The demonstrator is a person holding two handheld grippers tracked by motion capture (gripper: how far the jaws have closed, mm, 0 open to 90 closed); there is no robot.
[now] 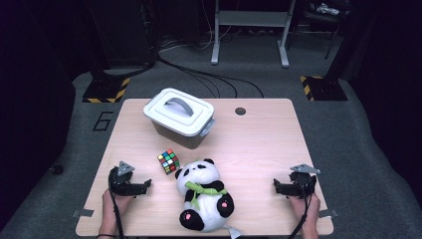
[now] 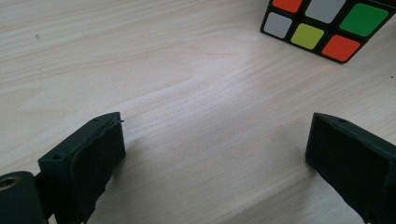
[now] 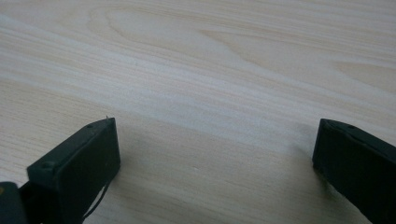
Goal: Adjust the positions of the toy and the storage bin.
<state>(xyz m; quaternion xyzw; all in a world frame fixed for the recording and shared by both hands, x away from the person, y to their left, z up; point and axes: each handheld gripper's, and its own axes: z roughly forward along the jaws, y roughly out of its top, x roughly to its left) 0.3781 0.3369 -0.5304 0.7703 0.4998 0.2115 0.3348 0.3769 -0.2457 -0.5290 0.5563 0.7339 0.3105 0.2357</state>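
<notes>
A stuffed panda with a green scarf lies on its back at the front middle of the wooden table. Just left of its head sits a colour cube, whose corner also appears at the top right as the cube in the left gripper view. My left gripper rests low on the table at the front left, jaws wide apart over bare wood, open. At the front right my right gripper lies likewise, open with nothing between its jaws.
A grey lidded box with a handle stands at the back left of the table. A small round hole marks the back edge. Beyond the table are floor cables, stand bases with yellow-black tape and a metal frame.
</notes>
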